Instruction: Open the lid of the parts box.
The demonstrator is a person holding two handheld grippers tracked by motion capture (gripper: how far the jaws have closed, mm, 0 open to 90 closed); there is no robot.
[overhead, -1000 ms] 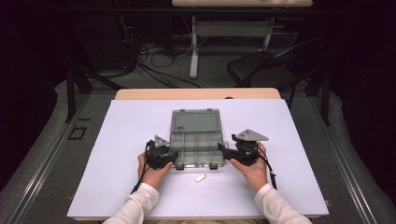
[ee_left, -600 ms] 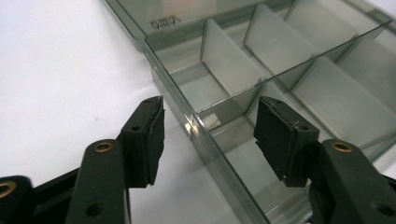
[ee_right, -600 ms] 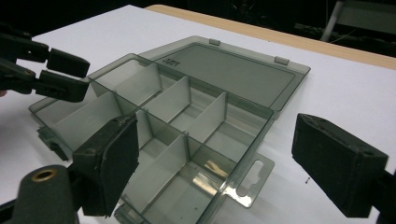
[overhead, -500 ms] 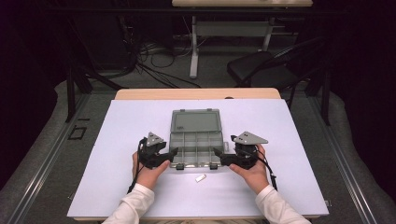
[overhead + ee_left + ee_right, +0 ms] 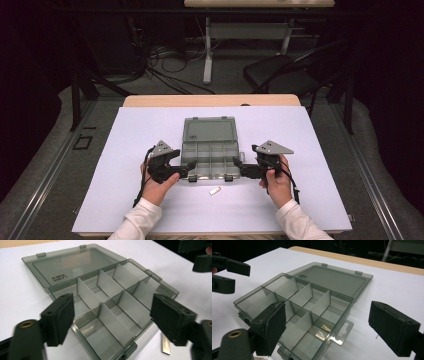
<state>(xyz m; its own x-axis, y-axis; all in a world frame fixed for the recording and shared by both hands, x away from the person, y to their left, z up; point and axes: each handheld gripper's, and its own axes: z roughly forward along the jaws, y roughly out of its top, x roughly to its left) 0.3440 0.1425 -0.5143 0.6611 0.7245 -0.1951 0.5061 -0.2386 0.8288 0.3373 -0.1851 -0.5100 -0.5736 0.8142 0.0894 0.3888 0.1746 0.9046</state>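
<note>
We see open organizer box between our tools | left tool just opened wide, empty | right tool wide, empty

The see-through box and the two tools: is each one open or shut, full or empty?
Compartment box: lid open and lying flat behind it, compartments look empty.
Left tool: open, its jaws have just been opening, nothing between them.
Right tool: open, holding nothing.
Small metal strip: lying flat on the white table, untouched.
</note>
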